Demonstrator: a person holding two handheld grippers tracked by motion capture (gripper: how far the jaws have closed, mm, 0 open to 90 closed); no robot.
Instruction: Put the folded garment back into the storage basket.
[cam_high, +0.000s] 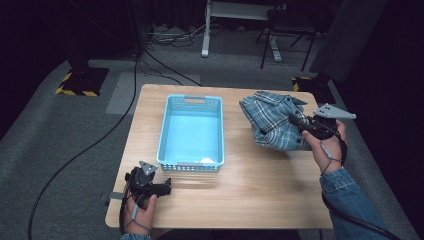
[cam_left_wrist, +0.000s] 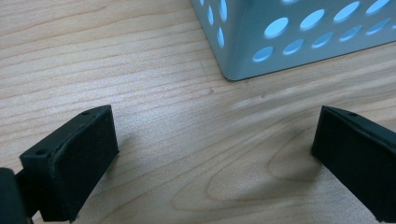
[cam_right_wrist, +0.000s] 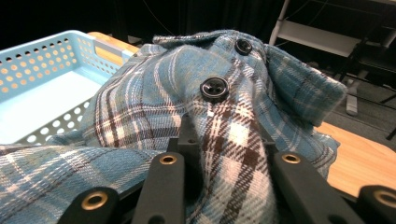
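While the right gripper (cam_high: 296, 120) pinches a fold of the plaid shirt (cam_high: 272, 120) bunched at the table's right side, the left gripper (cam_left_wrist: 212, 154) idles, jaws spread, near the blue basket (cam_high: 165, 131) (apparently the destination); next, lift the shirt across into it.

The basket (cam_high: 191, 132) is sitting mid-table (cam_high: 250, 195); the shirt (cam_high: 272, 120) is lying to its right; the right gripper (cam_high: 295, 120) is lying against the shirt's right side; the left gripper (cam_high: 167, 188) is resting before the basket's near left corner.
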